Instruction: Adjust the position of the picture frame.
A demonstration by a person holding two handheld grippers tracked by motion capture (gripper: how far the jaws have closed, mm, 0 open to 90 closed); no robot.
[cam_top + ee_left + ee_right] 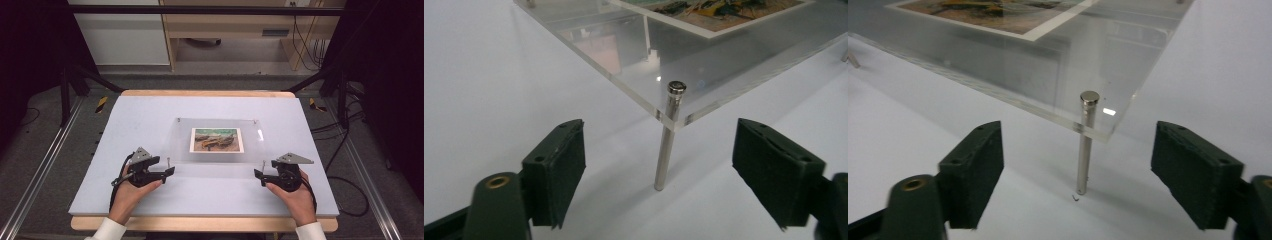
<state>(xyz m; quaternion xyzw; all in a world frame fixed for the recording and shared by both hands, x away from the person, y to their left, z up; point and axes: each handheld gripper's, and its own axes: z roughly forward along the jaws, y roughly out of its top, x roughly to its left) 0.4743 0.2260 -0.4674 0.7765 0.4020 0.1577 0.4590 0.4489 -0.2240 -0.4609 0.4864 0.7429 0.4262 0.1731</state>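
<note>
A clear acrylic frame stands on thin metal pins in the middle of the white table, with a colourful picture inside it. My left gripper sits open just short of the frame's near left corner. In the left gripper view that corner's metal pin stands between the two open jaws, apart from both. My right gripper is open at the near right corner. In the right gripper view the corner pin rises between the jaws, which do not touch it. The acrylic plate rests high on the pin.
The white table top lies on a wooden board, with metal rails along both sides. Beyond the far edge are a wooden desk and hanging cables. Black stands flank the table.
</note>
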